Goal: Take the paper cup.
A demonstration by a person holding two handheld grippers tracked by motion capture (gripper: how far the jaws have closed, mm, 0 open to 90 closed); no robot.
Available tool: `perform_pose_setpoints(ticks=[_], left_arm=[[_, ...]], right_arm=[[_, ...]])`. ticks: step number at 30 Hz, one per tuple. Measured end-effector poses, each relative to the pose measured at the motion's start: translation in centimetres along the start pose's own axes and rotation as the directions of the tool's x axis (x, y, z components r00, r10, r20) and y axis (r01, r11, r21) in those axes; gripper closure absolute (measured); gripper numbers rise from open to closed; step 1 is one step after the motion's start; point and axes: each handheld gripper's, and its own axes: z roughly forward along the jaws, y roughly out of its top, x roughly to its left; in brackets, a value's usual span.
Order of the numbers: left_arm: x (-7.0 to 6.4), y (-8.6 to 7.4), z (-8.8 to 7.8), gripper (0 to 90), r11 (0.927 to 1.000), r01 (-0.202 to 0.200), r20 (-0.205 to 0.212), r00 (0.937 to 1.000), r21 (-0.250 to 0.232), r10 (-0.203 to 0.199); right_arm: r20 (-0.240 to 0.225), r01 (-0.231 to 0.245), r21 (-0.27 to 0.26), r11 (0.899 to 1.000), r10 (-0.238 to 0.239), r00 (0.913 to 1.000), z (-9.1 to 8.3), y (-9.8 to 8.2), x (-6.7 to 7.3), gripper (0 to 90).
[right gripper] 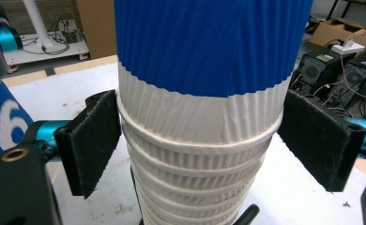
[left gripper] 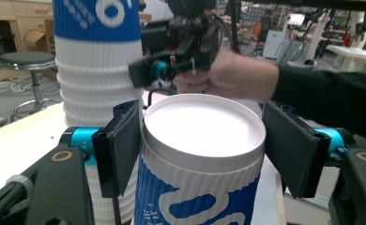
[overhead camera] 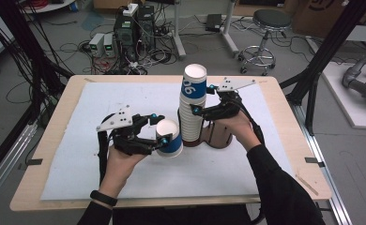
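Note:
A tall stack of white ribbed paper cups [overhead camera: 190,119] with a blue-banded top cup stands at the middle of the white mat [overhead camera: 120,93]. My right gripper [overhead camera: 201,99] reaches in from the right, and its pads [right gripper: 92,140] press on both sides of the stack [right gripper: 200,56]. Just left of the stack, my left gripper [overhead camera: 164,129] is shut on a single blue-and-white cup [overhead camera: 169,140], upright and low over the mat. In the left gripper view the pads [left gripper: 122,145] clasp this cup [left gripper: 202,126] below its rim. Whether the cup rests on the mat I cannot tell.
A dark brown round thing [overhead camera: 218,136] sits at the stack's base under the right hand. The mat covers a wooden table [overhead camera: 54,201]. Beyond the far edge are computer cases [overhead camera: 132,28], cables and a stool [overhead camera: 268,23]. Black frame posts [overhead camera: 326,47] flank the table.

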Motion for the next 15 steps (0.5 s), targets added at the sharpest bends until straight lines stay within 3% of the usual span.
perform_pose_setpoints(ticks=[10,15], left_arm=[[-0.4,-1.4,0.7,30.4,0.9996,-0.013,0.007,0.9999,0.025,0.013],[-0.3,-2.0,0.8,30.4,0.9998,-0.011,0.008,0.9999,0.015,0.011]], right_arm=[[0.002,0.002,0.000,1.000,-0.002,1.0000,0.0,0.0,0.0,14.6],[0.003,0.004,0.005,1.000,-0.004,1.0000,0.0,0.0,0.1,14.6]])
